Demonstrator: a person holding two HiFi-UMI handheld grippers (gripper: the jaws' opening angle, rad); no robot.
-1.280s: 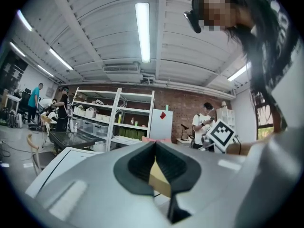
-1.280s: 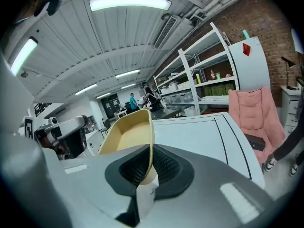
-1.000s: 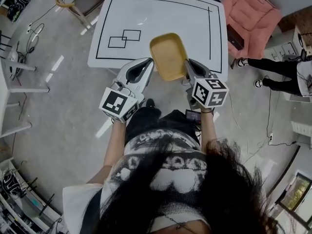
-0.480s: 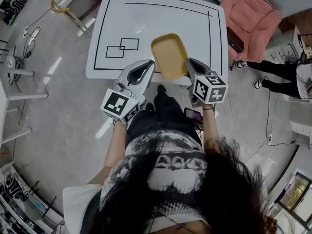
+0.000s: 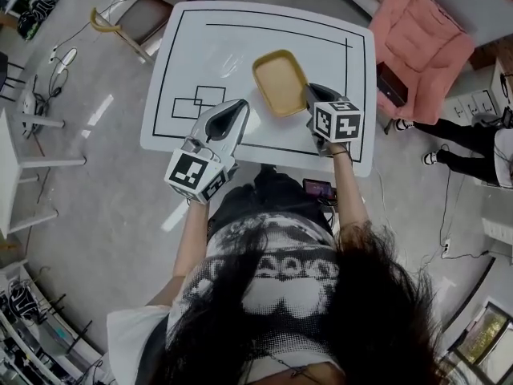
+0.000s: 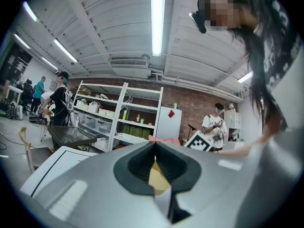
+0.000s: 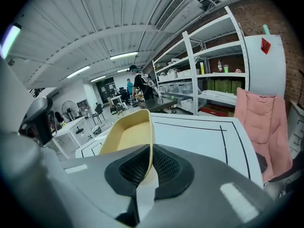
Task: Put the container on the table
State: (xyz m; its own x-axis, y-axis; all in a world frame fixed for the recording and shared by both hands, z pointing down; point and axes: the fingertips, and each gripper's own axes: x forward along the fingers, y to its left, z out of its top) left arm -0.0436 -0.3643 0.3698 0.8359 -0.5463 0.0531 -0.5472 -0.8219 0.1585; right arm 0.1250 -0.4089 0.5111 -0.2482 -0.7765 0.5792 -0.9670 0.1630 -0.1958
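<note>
Yellow container (image 5: 280, 81) held by its rim over the white surface (image 5: 216, 46).
The right gripper (image 5: 311, 96) has its jaws clamped on the container's near wall, with the rest reaching ahead of them. The left gripper (image 5: 240, 107) has its jaws pressed together on nothing, and the container lies beyond their tips.

- The container (image 5: 280, 83) no longer overhangs the near edge of the worktop (image 5: 240, 38); it is now wholly over the worktop, inside the black outline.
- The right hand-held gripper (image 5: 311, 96) is higher in the frame than a second ago, and its marker cube now lies over the worktop's near border.
- The left hand-held gripper (image 5: 240, 107), earlier off the edge, now reaches over the worktop's lower left part.
</note>
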